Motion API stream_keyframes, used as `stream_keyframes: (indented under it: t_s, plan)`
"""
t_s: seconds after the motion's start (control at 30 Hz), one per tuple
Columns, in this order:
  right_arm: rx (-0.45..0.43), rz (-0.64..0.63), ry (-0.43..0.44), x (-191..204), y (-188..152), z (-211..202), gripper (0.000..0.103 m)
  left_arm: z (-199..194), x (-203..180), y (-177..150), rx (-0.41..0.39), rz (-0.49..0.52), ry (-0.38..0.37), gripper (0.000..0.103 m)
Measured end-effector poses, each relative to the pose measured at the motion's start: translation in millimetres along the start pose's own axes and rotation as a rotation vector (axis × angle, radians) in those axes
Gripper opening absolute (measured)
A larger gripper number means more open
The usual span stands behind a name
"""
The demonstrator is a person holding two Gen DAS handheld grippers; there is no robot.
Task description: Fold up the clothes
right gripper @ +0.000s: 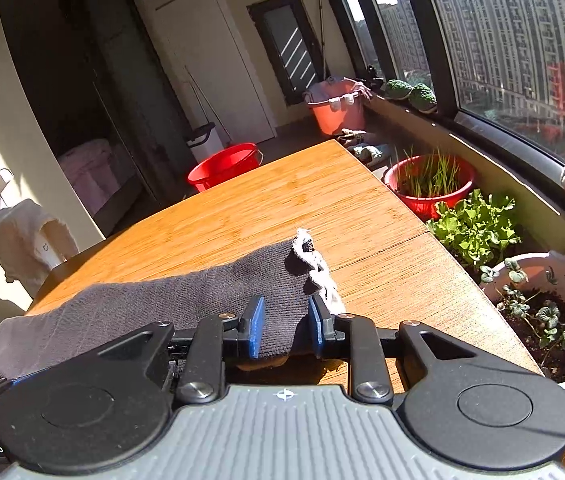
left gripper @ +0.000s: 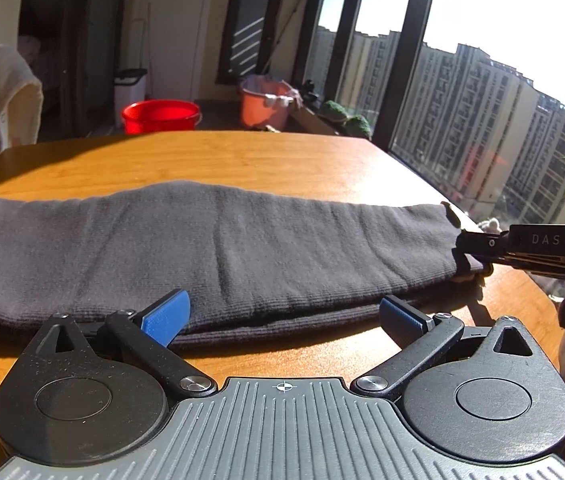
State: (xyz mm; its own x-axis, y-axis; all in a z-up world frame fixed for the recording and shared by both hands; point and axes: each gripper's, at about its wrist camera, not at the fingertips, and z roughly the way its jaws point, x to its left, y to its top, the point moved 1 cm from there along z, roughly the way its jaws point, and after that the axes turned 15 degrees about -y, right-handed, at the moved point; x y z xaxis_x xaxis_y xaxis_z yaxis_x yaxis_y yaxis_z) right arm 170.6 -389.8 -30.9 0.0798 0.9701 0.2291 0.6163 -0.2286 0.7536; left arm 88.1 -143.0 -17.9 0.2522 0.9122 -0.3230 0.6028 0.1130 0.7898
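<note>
While right hand-held gripper pinches grey garment — left hand-held gripper gapes.

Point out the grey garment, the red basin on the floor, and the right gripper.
grey garment (left gripper: 210, 240), left wrist view, middle of folded cloth.
red basin (left gripper: 161, 115), left wrist view, front wall.
right gripper (right gripper: 284, 330), right wrist view, between fingertips.

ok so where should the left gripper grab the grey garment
Take the near folded edge of the grey garment, coming in low from the front. The layers stack there just above the table, and the left gripper is open right at it. The right gripper pinches the other end.
</note>
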Motion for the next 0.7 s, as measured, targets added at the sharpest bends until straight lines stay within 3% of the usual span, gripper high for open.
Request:
stream_keyframes:
  t_s: [0.03,0.1,0.27,0.4,0.47,0.5,0.6,0.7]
  plan:
    - [-0.006,0.039,-0.014,-5,0,-3,0.041,-1,1,-1,-0.003,-0.004,-0.004,0.103]
    - [-0.006,0.102,-0.029,-16,0,-5,0.054,-2,2,-1,-0.008,-0.01,-0.011,0.103]
    - [0.089,0.245,0.035,-30,-4,8,0.055,-5,5,-3,-0.019,-0.023,-0.024,0.103]
    - [0.093,0.218,0.063,-21,-3,16,0.054,-8,7,-5,-0.028,-0.034,-0.034,0.103]
    - [0.092,0.202,0.072,-16,-3,20,0.048,-8,7,-6,-0.03,-0.036,-0.036,0.103]
    - [0.088,0.187,0.063,-13,-3,22,0.037,-9,7,-6,-0.03,-0.036,-0.036,0.103]
    - [0.039,0.137,0.067,-6,0,20,0.019,-9,6,-6,-0.03,-0.037,-0.035,0.103]
    - [-0.034,0.059,0.075,4,4,10,0.016,-9,4,-8,-0.029,-0.035,-0.029,0.103]
